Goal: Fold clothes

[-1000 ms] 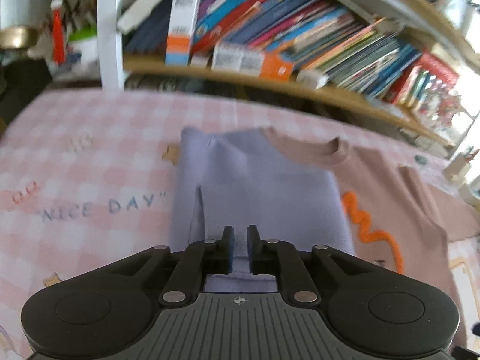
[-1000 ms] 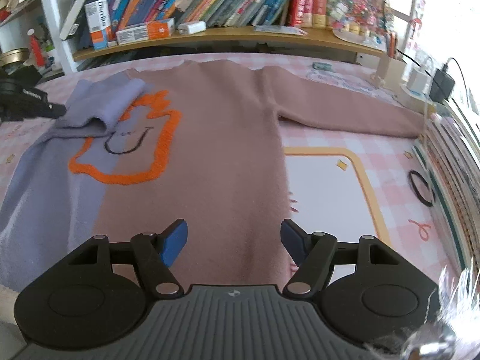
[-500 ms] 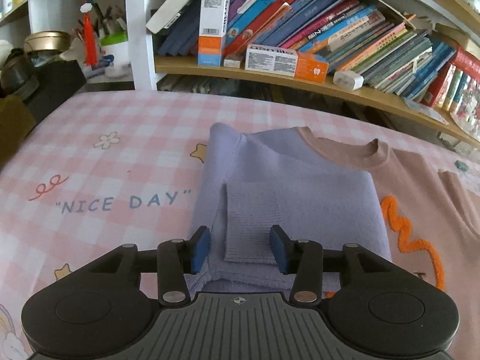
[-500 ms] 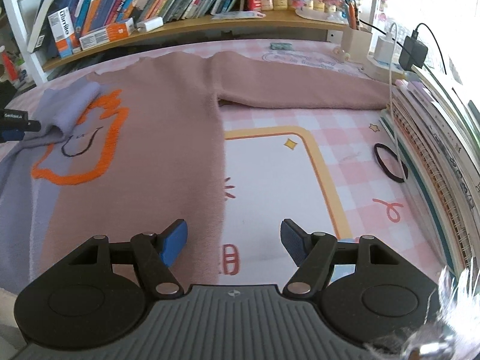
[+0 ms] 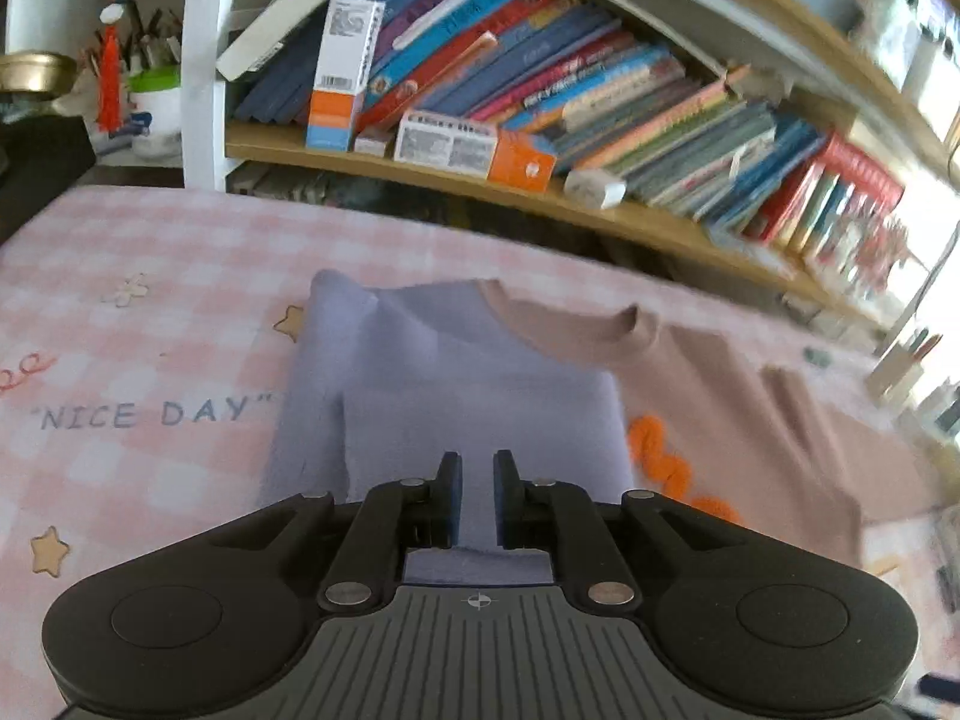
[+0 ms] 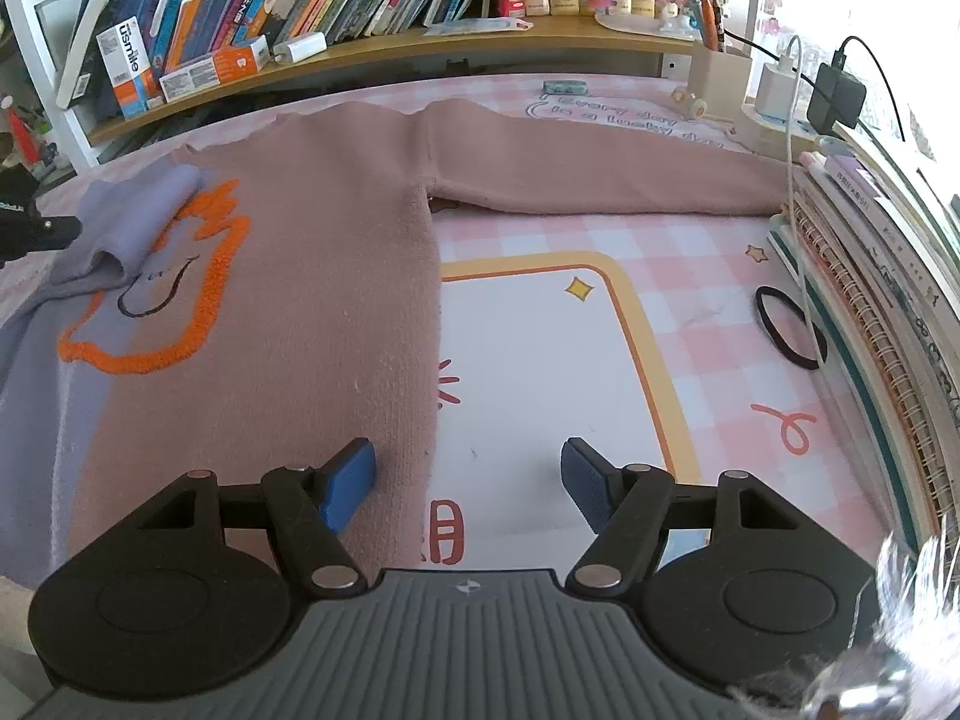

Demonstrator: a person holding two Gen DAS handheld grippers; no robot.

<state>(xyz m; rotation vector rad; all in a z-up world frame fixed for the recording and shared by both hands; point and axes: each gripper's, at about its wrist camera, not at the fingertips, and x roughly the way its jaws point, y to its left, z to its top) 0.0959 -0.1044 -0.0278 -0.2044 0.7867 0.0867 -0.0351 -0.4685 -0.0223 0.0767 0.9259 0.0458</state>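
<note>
A dusty-pink sweater (image 6: 312, 300) with an orange outline drawing lies flat on the pink checked mat (image 6: 660, 252). Its lilac sleeve (image 5: 480, 396) is folded across the chest. My left gripper (image 5: 477, 480) is shut on the lower end of that sleeve, with lilac cloth showing in the narrow gap between its fingers. In the right wrist view the left gripper (image 6: 75, 227) sits at the far left beside the folded lilac sleeve (image 6: 138, 210). The other sleeve (image 6: 600, 180) stretches out to the right. My right gripper (image 6: 468, 468) is open and holds nothing; it straddles the sweater's right side edge near the hem.
A bookshelf (image 5: 540, 198) full of books runs along the back of the table. A pile of notebooks (image 6: 870, 312) lines the right edge, with chargers and cables (image 6: 834, 96) behind it. A black hair tie (image 6: 789, 327) lies on the mat.
My left gripper was shut, opened half a second ago over the folded sleeve, and has closed on it again. The right gripper has slid right, from over the sweater's body to its side edge.
</note>
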